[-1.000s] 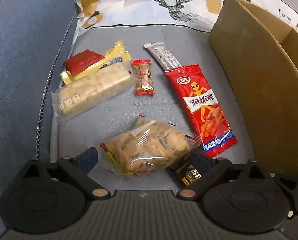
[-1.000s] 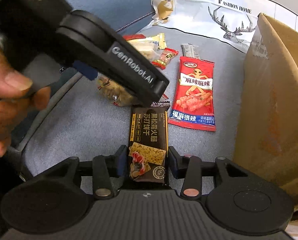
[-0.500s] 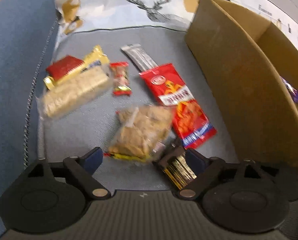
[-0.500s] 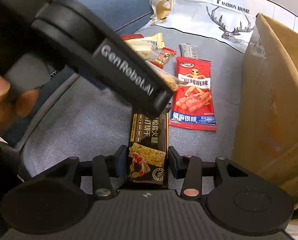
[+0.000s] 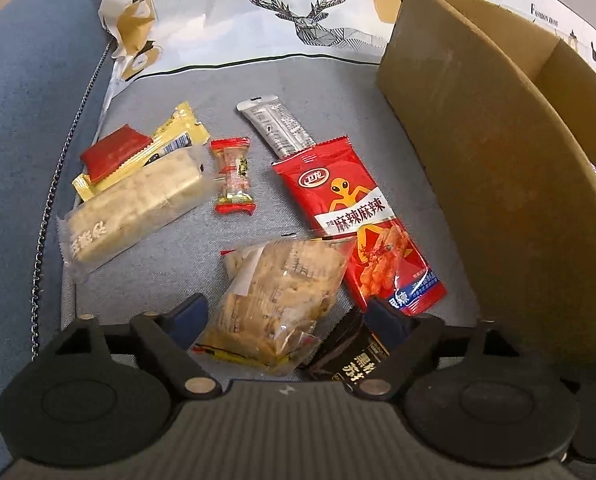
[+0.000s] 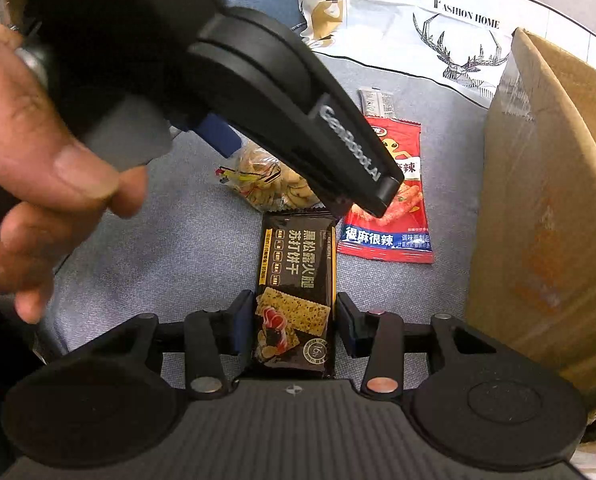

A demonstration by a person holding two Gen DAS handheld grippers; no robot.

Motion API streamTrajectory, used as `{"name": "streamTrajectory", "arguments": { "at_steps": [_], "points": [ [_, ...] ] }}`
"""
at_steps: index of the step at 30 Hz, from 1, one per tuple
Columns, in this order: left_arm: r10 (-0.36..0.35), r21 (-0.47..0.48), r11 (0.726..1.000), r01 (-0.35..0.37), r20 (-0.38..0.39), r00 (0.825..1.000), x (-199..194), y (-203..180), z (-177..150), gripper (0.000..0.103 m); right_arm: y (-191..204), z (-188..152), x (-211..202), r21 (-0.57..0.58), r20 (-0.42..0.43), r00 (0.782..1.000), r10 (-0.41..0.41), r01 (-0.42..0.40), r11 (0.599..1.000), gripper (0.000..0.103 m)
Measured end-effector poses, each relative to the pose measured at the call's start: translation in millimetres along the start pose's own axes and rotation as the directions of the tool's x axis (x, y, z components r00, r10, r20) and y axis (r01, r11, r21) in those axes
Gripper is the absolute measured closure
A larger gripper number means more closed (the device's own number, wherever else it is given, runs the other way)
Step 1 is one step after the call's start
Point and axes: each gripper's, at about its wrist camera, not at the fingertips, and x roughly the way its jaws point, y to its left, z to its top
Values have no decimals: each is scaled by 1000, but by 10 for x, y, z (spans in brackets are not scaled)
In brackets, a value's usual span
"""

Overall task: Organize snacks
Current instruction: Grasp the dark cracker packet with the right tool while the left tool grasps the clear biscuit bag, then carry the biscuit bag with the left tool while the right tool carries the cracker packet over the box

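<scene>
The clear cracker bag (image 5: 276, 304) has slid back between the wide-open left gripper (image 5: 288, 314), ready for pinching, while the right gripper (image 6: 296, 320) brackets the black cracker pack (image 6: 296, 280), grip uncertain.

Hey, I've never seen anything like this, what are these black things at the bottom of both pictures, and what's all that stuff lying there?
Each picture comes from a camera on a handheld tool with two fingers; a person holds one in each hand. The left tool sits open around a clear bag of crackers. The right tool has a black cracker pack between its fingers, though I cannot tell whether it is gripping. On the grey cushion lie a red spicy snack pack, a small red candy, a silver sachet and a pale wafer pack. A cardboard box stands to the right.
</scene>
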Motion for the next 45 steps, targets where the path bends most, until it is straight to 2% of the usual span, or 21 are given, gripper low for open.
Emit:
{"name": "streamTrajectory", "arguments": {
  "at_steps": [3,7,11,14,16,24,28,32,38,45],
  "points": [
    [-6,-4,1000,6,-29,1000,33,19,-21,31,-13,0,2,1,3,1000,-11,11,1000,59],
    [-28,-33,999,27,-27,999,-5,98,-46,46,4,-5,-3,4,13,1000,-15,15,1000,62],
    [-60,-87,995,58,-21,998,-68,198,-72,49,12,-18,-33,-2,28,999,-22,22,1000,63],
    [-86,-138,987,87,15,996,-182,275,-90,50,42,-26,-107,-6,56,998,-24,25,1000,63],
    [-105,-179,978,111,41,994,-267,332,-106,55,33,-20,-158,-9,76,997,-26,27,1000,63],
    [-117,-254,955,153,150,982,-598,424,-143,56,82,31,-414,-10,157,987,-41,44,999,63],
    [-113,-288,940,183,244,963,-820,503,-169,56,94,59,-565,-20,191,981,-46,51,999,63],
    [-98,-309,931,196,305,947,-990,542,-166,56,81,74,-774,-23,243,969,-51,58,998,63],
    [-86,-337,916,219,368,926,-1141,545,-107,56,-19,129,-1058,4,326,944,-48,50,999,63],
    [-81,-334,914,232,411,908,-1235,397,-4,56,-243,163,-1365,74,418,905,-81,55,996,63]
  ]
}}
